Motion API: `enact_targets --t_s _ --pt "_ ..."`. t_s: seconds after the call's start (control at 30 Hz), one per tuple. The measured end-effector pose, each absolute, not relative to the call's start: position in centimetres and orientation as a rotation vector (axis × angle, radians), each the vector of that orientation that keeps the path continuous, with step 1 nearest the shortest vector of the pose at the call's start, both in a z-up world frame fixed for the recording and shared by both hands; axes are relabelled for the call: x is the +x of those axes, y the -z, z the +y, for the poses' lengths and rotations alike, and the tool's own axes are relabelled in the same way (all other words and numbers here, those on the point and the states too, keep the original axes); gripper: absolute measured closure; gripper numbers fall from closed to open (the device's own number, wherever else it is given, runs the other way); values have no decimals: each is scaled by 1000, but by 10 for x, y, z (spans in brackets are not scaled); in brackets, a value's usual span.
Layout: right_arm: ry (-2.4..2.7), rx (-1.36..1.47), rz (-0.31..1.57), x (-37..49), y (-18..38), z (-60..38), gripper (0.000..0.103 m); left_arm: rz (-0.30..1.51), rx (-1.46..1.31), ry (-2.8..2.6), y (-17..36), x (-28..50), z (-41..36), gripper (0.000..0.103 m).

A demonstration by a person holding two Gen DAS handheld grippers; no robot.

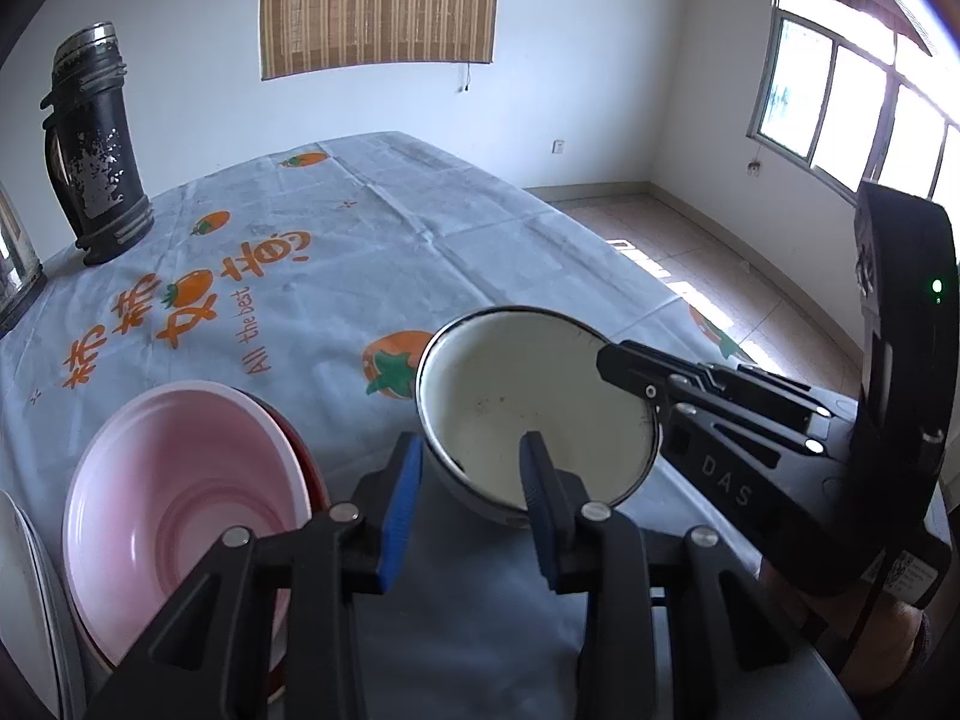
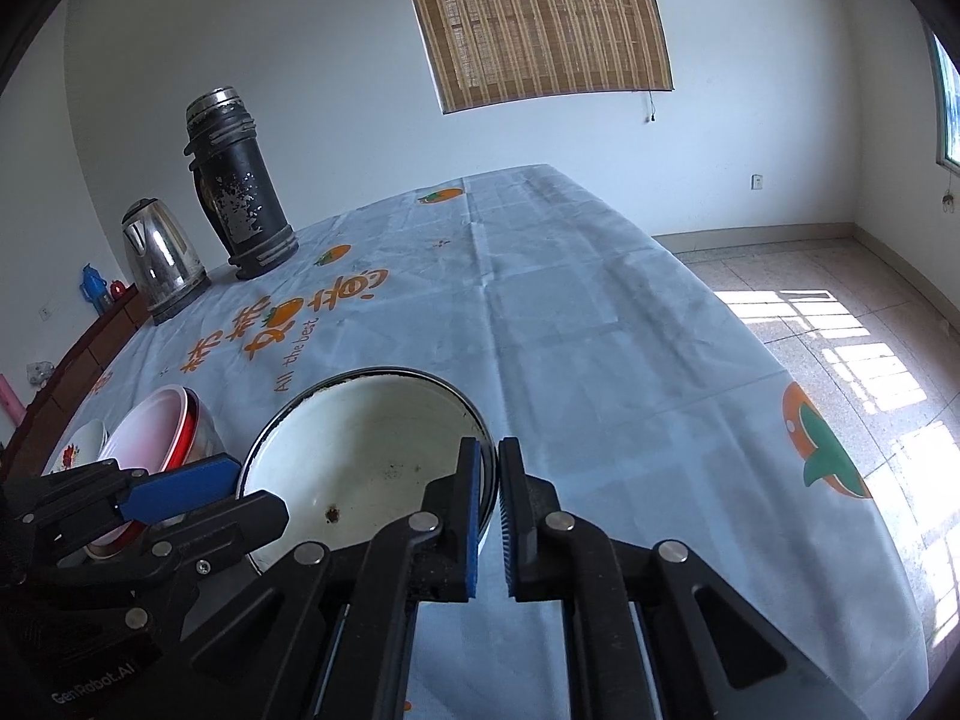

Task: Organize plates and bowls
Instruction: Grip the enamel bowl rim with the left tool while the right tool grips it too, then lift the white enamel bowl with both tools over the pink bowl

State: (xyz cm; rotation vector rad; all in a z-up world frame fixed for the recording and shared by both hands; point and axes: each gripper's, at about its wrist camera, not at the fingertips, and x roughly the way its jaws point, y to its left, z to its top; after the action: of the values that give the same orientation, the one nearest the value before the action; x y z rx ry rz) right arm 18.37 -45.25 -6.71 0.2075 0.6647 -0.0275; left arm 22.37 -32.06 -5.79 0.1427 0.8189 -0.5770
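Both grippers are working on the white enamel bowl [image 1: 534,414], which is sitting on the tablecloth [image 1: 420,228] near the table's front edge. Seen from its own camera, the right gripper [image 2: 491,456] is clamping the bowl's right rim: the wall is passing between its blue pads, one finger inside and one outside. The left camera is showing that same tool [image 1: 606,360] only from the side, reaching over the far right rim, so the pinch itself is hidden there. The left gripper [image 1: 471,456] is straddling the near rim, right finger inside the bowl and left finger outside; a gap is showing beside the outer pad, so it is not gripping yet. From the right camera only its blue-padded tip [image 2: 180,483] is appearing, beside the bowl's left edge.

Just left of the bowl, a pink bowl [image 1: 180,498] is nesting in a red one [image 2: 195,426]; the right view alone is revealing a flowered white dish [image 2: 78,447] beyond them, which the left view is cropping to a white edge. A black flask [image 1: 96,144] is standing at the far left of the table. A steel kettle [image 2: 159,258] beside it is fully visible only from the right camera.
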Motion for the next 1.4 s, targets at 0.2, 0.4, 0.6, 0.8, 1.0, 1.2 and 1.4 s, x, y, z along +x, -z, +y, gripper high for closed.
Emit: enact_targets --t_s 0.2,0.4,0.6,0.8,1.0,1.2,1.4 --pt "27 206 664 183 67 -452 96 825 140 560 60 224 -323 70" --pt "21 212 659 182 66 -452 96 812 152 548 59 222 -324 71" --pt "-6 242 637 178 64 -453 96 770 132 546 50 218 -318 71" --pt "-27 264 605 174 59 -455 96 782 86 526 51 223 -307 92" --pt "-42 279 591 173 57 -456 96 777 84 529 48 221 -306 92" --pt "-60 310 591 168 56 -460 96 792 48 557 43 219 -301 92" --pt "-56 315 589 157 51 -459 96 773 30 580 34 213 -297 92"
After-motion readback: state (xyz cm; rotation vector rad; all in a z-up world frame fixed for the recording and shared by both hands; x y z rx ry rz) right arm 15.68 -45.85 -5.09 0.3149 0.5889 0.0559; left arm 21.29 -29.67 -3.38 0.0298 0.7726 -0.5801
